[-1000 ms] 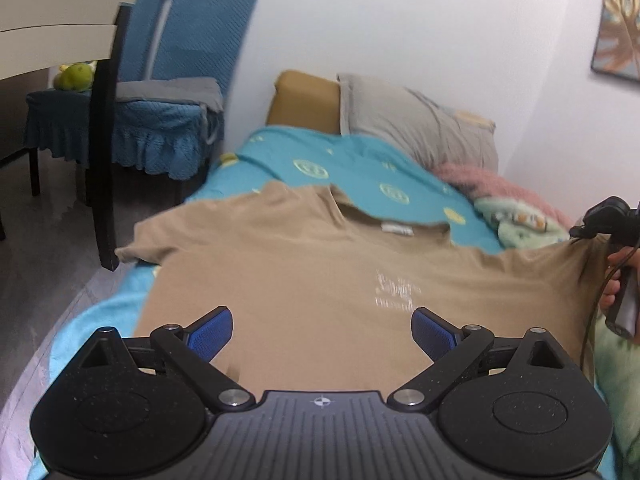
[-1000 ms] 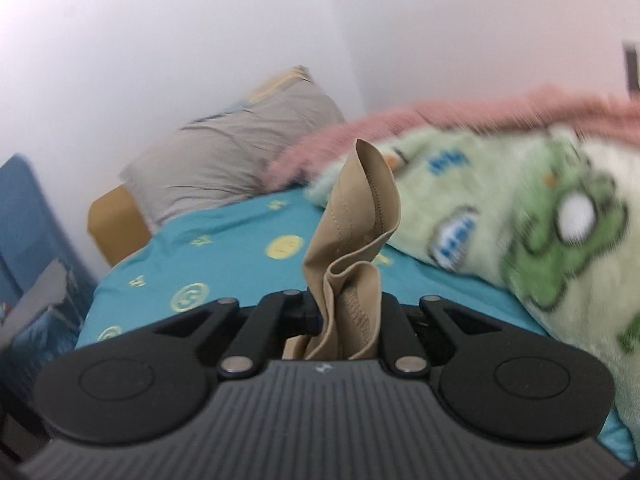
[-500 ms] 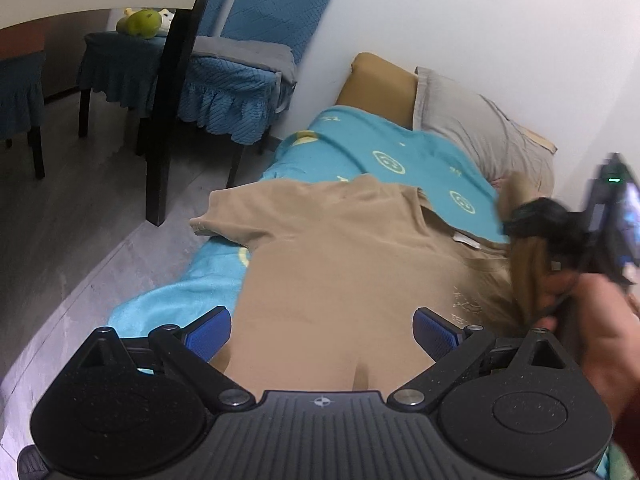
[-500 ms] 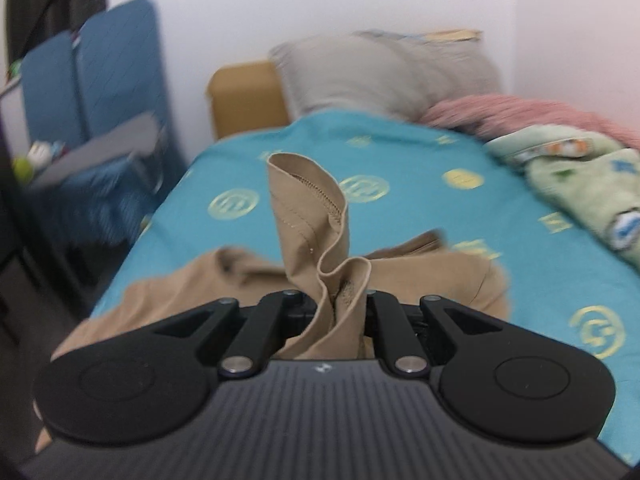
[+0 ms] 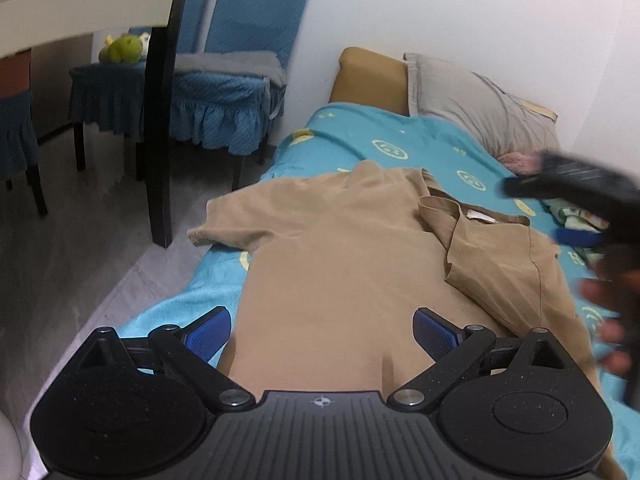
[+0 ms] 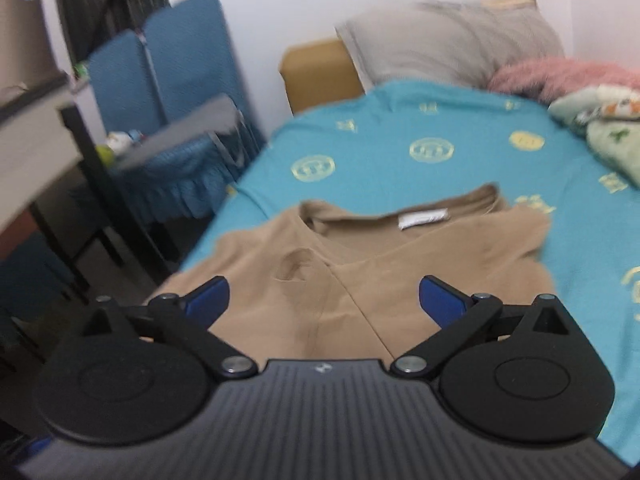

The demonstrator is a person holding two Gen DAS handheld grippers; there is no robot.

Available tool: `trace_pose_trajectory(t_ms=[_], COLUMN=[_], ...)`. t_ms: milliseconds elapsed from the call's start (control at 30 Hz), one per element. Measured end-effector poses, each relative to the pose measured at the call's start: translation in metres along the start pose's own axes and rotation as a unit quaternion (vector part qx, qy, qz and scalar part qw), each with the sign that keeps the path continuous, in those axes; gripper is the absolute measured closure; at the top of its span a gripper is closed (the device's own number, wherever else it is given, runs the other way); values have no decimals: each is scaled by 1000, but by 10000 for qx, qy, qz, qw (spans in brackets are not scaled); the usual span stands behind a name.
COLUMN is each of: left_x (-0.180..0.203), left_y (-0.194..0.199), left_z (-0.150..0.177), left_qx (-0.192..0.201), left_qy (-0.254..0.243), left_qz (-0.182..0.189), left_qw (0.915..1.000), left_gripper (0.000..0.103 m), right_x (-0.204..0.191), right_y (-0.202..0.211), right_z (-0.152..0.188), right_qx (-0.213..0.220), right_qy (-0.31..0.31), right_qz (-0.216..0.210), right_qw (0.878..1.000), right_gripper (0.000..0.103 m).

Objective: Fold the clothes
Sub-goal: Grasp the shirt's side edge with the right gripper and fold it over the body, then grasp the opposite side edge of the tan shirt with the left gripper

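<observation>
Right gripper [image 6: 322,300] jaws opening — nothing between them — above tan shirt [image 6: 400,264].

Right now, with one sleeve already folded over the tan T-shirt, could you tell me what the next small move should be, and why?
Probably bring the left gripper, jaws open and empty, toward the other sleeve, which lies spread flat near the edge of the bed. The right sleeve already lies folded across the tan T-shirt, and the right gripper is opening with nothing between its jaws.
</observation>
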State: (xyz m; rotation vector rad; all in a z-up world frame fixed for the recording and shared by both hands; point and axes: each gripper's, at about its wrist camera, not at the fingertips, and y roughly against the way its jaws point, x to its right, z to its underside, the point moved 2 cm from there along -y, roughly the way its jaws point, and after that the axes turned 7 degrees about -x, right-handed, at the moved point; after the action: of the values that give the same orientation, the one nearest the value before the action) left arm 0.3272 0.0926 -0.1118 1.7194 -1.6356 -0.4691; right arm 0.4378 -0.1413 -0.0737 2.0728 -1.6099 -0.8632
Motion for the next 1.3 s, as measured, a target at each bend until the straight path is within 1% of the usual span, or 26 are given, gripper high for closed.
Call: trace_pose_trajectory(t_ms=[67,200,233,333,433,500,567,633,767,833,867,933,967,1000,1033,1067,1100,1133,1200,1267,1300], left_x=[4,13,16,27,39,50,65,84,130,158,171,199,212,226,239,253,266,278,299,316,324], left_y=[5,21,26,42,58,70,81,89,98,101,101,100,99,98,96,95,94,93,91,87,84], left_z=[2,11,14,26,38,45,54,63,80,90,98,111,117,124,132,140,148,155,170,183,190], left_qx=[66,86,76,-63,-256,-336,-348,-450,-860,-1073,-1184,-1438,-1597,-1765,-1936,-2098,-2217,-2324,-2435,-2454,-2467], left_qy=[-99,-256,-307,-576,-782,-950,-1215,-1441,-1681,-1891,-1941,-1946,-1896,-1854,-1839,-1832,-1857,-1891,-2064,-2346,-2482], left_qz=[-17,9,21,61,55,68,96,121,460,471,477,633,769,915,1034,1142,1207,1264,1291,1187,1127], left_qw=[9999,9996,9995,9983,9966,9949,9919,9885,9809,9749,9726,9682,9657,9624,9581,9536,9496,9456,9388,9331,9300], left_gripper=[4,4,4,4,5,5,5,5,7,7,7,7,8,15,16,20,22,24,29,32,33], right_x=[0,5,8,18,32,45,59,72,104,125,135,153,161,171,181,188,195,197,198,198,197], right_y=[46,145,170,234,277,296,308,315,333,342,343,346,347,349,350,349,348,347,346,346,345], right_z=[6,26,33,60,84,100,113,117,123,129,130,134,136,138,140,141,142,142,142,142,142], right_qx=[225,487,570,611,548,658,643,672,874,1024,1064,1104,1117,1135,1154,1165,1175,1208,1279,1355,1325], right_qy=[117,338,371,423,154,-120,-429,-603,-993,-1254,-1345,-1483,-1553,-1768,-1982,-2154,-2324,-2351,-2352,-2299,-2261], right_qz=[-64,-117,-68,81,216,159,192,231,305,311,354,550,655,627,598,446,293,264,241,252,188], right_qw=[9997,9982,9977,9972,9981,9976,9968,9957,9907,9863,9845,9812,9793,9757,9715,9685,9651,9641,9632,9634,9649], right_gripper=[0,0,0,0,0,0,0,0,0,0,0,0,0,0,0,0,0,0,0,0,0])
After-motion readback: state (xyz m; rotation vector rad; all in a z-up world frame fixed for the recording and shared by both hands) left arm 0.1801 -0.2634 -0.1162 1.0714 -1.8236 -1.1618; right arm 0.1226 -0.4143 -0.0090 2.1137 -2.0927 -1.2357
